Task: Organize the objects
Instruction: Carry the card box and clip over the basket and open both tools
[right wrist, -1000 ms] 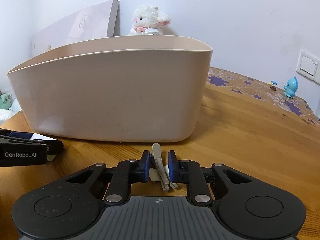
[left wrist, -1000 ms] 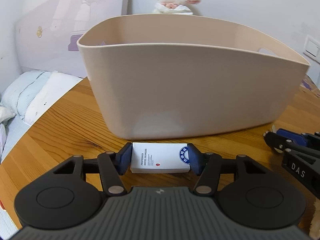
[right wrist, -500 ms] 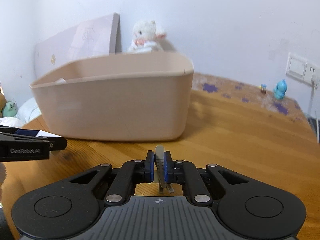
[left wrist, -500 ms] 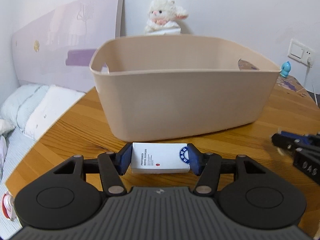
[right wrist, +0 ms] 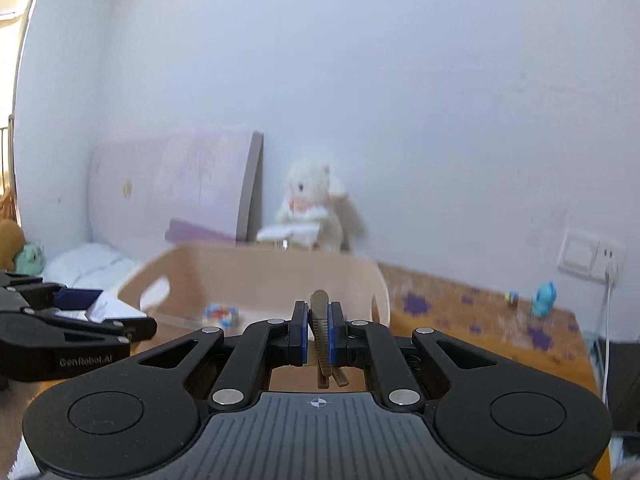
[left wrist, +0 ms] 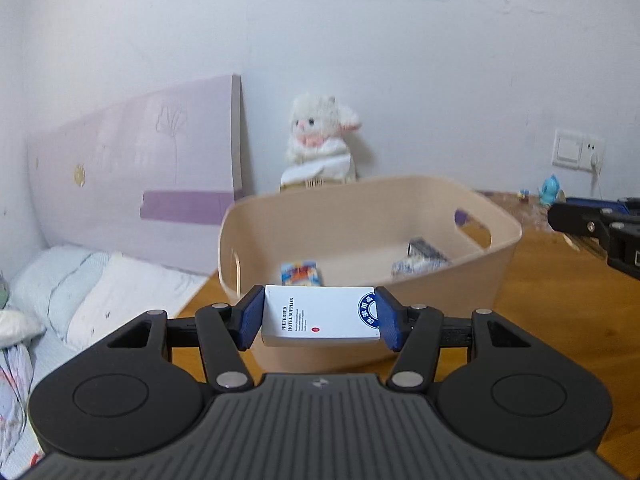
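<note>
Left claw (left wrist: 320,318) clamped on white box (left wrist: 320,316), long axis crosswise between pads, held above table; beige bin (left wrist: 500,264) straight ahead and lower, mouth open. Right claw (right wrist: 319,326) pinched on grey clip (right wrist: 320,316), upright, bin (right wrist: 256,268) ahead-left. Left nearer rim. Bin middle free between packets (left wrist: 300,272); clear near wall first.

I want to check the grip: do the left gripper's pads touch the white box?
Touching. In the left wrist view, both blue pads press flat against the short ends of the white box, with no gap on either side, so the left gripper clamps it.
</note>
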Demonstrator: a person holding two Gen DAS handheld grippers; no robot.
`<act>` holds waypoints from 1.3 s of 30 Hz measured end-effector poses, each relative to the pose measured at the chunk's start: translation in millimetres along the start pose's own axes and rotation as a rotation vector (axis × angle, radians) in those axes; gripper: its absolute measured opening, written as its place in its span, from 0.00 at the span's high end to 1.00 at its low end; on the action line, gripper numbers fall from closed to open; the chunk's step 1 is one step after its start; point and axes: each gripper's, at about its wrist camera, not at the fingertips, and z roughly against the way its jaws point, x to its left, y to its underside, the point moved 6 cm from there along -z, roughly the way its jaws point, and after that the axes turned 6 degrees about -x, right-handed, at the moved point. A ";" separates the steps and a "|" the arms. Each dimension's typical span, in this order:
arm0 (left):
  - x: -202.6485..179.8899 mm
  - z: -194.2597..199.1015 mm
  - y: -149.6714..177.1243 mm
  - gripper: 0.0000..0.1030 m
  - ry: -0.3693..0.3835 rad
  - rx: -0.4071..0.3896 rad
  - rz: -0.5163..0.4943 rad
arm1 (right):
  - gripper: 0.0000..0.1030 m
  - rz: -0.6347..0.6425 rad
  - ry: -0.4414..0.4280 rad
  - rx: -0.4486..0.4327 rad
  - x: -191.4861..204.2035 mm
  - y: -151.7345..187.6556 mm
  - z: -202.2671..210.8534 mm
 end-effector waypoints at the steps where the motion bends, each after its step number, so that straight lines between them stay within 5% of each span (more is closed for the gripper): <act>1: 0.6 -1.5 -6.0 0.42 -0.003 -0.008 -0.003 | 0.91 0.002 0.003 -0.016 0.3 -6.9 -1.9; 13: 8.8 -64.2 -51.2 0.42 -0.028 -0.015 0.001 | 0.91 -0.008 0.035 -0.055 6.1 -47.7 -58.2; 22: 6.6 -133.1 -31.3 0.42 -0.017 0.188 -0.021 | 0.91 -0.037 0.032 0.082 15.2 -18.5 -127.0; 32: 4.2 -156.2 -6.9 0.41 0.013 0.383 0.003 | 0.90 -0.011 0.049 0.294 19.3 29.9 -173.1; 35: 7.2 -157.0 -5.8 0.39 0.024 0.388 0.016 | 0.75 0.026 0.071 0.293 20.4 34.5 -166.7; 39: 10.6 -151.7 -12.2 0.18 0.021 0.371 0.035 | 0.54 -0.010 0.074 0.273 17.5 25.5 -153.9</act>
